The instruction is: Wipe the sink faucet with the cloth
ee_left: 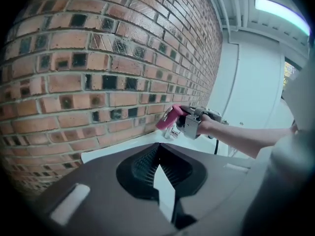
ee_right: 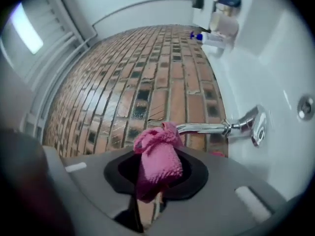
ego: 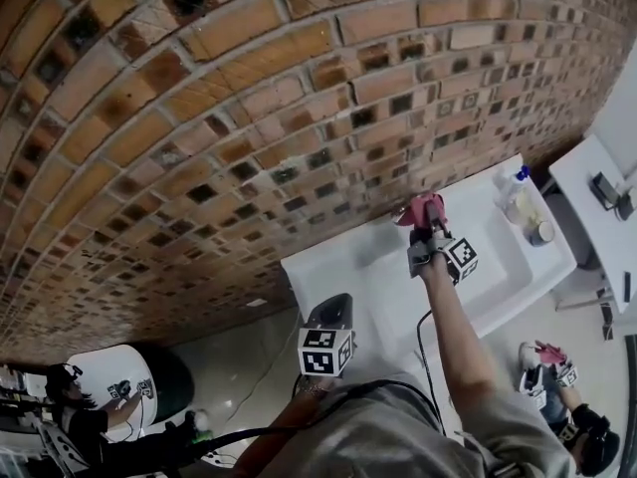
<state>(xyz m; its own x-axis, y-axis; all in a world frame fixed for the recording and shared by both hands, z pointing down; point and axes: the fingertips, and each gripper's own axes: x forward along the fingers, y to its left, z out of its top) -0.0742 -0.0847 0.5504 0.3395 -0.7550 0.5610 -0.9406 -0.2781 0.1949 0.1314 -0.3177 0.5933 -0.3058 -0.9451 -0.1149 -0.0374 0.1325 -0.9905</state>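
Note:
My right gripper [ego: 426, 229] is shut on a bunched pink cloth [ee_right: 157, 159], held over the back of the white sink [ego: 498, 267] by the brick wall. In the right gripper view the cloth's top sits against the tip of the chrome faucet spout [ee_right: 206, 128], which runs right to its handle [ee_right: 257, 127]. The cloth [ego: 426, 208] hides the faucet in the head view. My left gripper [ego: 328, 319] hangs back near my body, left of the sink, jaws shut on nothing [ee_left: 157, 156]. It looks toward the cloth [ee_left: 169, 117] and my right arm.
A soap bottle [ego: 517, 191] and a small jar [ego: 542, 232] stand on the sink's right end. The brick wall [ego: 249, 118] rises right behind the faucet. A white table [ego: 597, 202] is at right. Two other people, one at lower left [ego: 75, 416] and one at lower right [ego: 577, 426], are nearby.

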